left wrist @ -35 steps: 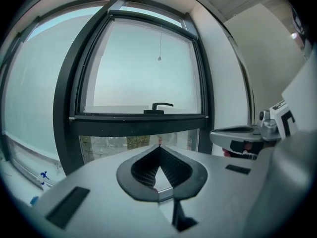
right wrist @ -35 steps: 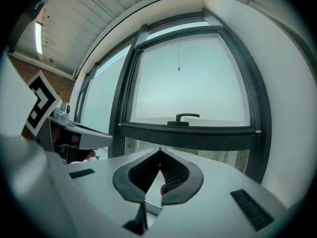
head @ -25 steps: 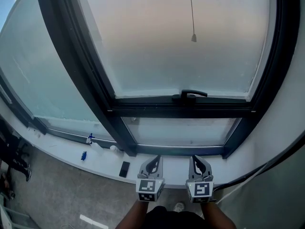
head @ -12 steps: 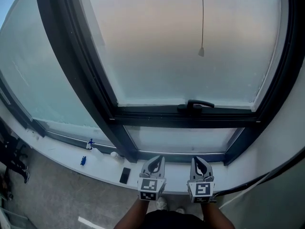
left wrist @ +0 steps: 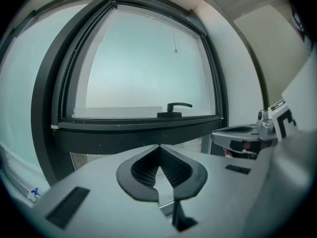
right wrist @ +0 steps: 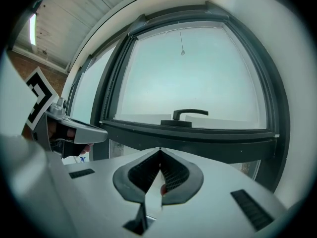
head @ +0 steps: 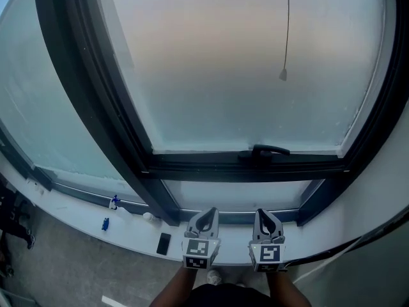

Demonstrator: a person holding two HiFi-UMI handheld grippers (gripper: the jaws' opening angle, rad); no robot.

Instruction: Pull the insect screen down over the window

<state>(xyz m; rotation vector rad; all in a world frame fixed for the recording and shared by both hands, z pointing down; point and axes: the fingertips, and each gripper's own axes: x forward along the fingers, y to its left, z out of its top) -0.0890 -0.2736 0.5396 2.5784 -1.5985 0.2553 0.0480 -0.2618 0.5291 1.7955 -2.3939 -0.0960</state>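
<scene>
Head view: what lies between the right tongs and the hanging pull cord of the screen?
In the head view, the dark window crossbar with its handle lies between the shut right tongs and the pull cord.

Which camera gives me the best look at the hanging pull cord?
The head view: the pull cord hangs large and sharp against the glass, toggle clear. Both gripper views show it, but tiny, high above the window handle.

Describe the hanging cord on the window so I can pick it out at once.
Start at the big frosted upper pane. A thin cord hangs in front of it, right of centre, above the black handle. It alone dangles freely, ending in a small grey knob.
</scene>
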